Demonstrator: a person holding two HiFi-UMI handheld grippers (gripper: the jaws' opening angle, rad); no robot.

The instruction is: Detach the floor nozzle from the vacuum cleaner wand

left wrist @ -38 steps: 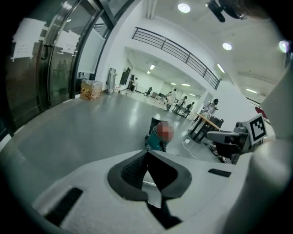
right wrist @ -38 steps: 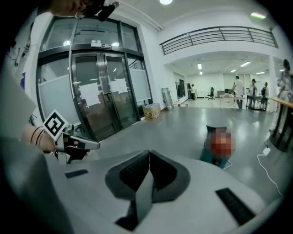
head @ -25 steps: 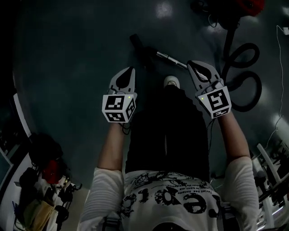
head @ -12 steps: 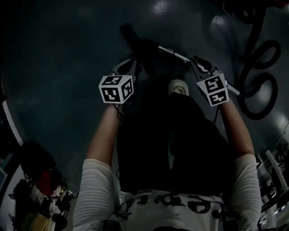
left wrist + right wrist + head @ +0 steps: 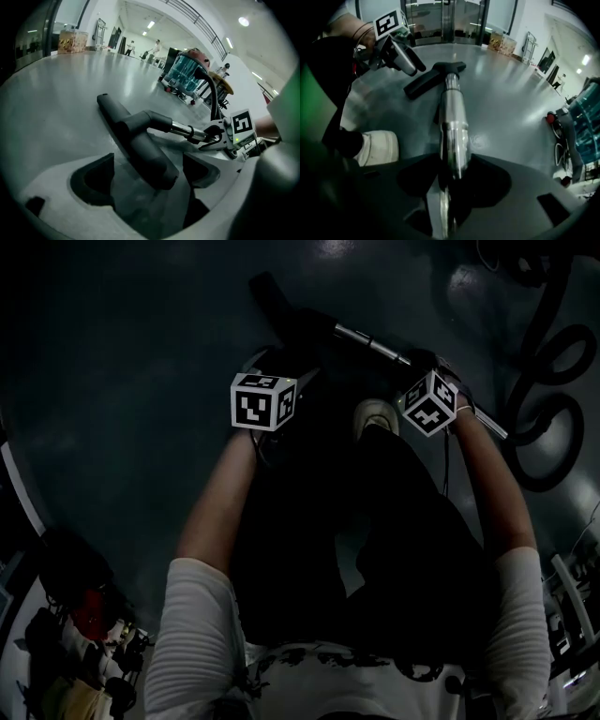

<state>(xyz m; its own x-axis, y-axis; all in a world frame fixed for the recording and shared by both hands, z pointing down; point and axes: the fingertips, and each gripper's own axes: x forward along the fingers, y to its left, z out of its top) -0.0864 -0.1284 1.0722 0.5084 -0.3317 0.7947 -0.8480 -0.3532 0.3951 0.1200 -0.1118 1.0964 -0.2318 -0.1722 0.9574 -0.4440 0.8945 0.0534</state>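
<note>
The dark floor nozzle (image 5: 274,298) lies on the floor, joined by its neck (image 5: 152,121) to the chrome wand (image 5: 370,342). My left gripper (image 5: 279,360) is low over the nozzle's near end (image 5: 157,166). Its jaws have just been opening and stand wide on either side of that end, with gaps showing. My right gripper (image 5: 424,367) straddles the wand (image 5: 453,122) further back. Its jaws have also just been opening, and the tube runs between them (image 5: 451,174) without the pads pressing it. In the right gripper view the left gripper (image 5: 407,60) sits beside the nozzle (image 5: 433,77).
The person's white shoe (image 5: 376,415) rests on the floor between the two grippers. A black hose (image 5: 548,381) loops at the right, leading to the vacuum canister (image 5: 190,70). Bags and clutter (image 5: 84,615) lie at the lower left.
Both grippers have dropped from in front of the body down to the floor, the left to the nozzle, the right onto the wand. The person has bent lower over them.
</note>
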